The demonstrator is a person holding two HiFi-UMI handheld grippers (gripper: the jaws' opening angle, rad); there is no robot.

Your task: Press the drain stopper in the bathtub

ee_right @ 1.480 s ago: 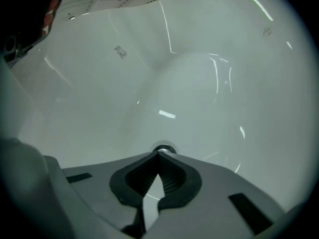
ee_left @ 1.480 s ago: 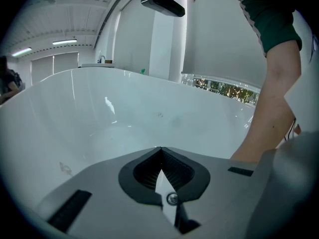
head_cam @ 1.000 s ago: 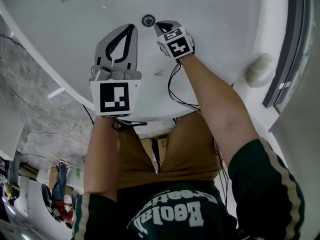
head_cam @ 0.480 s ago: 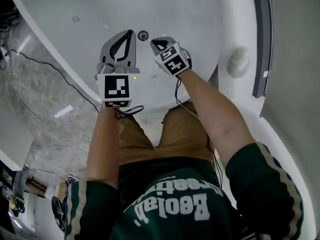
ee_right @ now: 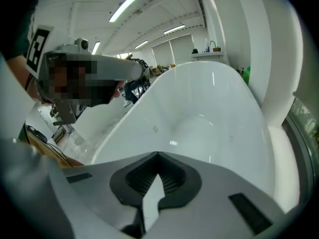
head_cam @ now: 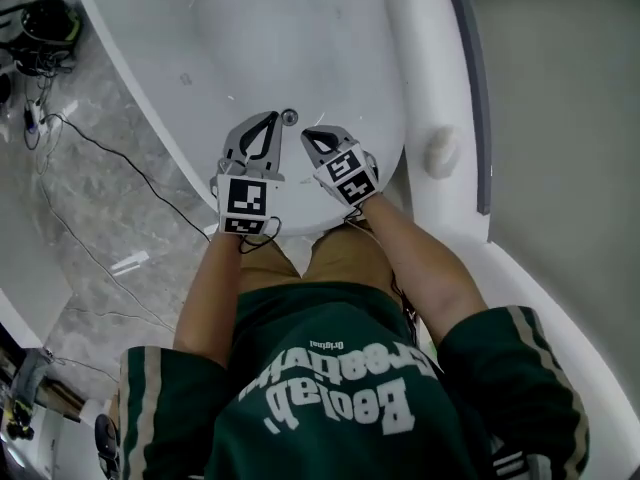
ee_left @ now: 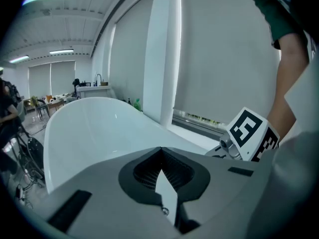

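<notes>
The person leans over a white bathtub [head_cam: 330,48], both arms reaching down into its near end. The drain stopper [head_cam: 289,117], a small round metal disc, sits on the tub floor just beyond the tips of the two grippers, between them and a little nearer the left one. Nothing covers it, and neither gripper appears to touch it.

The left gripper [head_cam: 268,118] points toward the far end of the tub. In its own view its jaws are pressed together at the tips with nothing between them. The right gripper [head_cam: 309,135] is just beside it, to the right. Its jaws are likewise pressed together and empty, and its view looks along the inside of the tub.

A grey stone floor [head_cam: 90,228] lies to the left of the tub. A round white object [head_cam: 440,152] rests on the white ledge [head_cam: 425,78] at the tub's right.
</notes>
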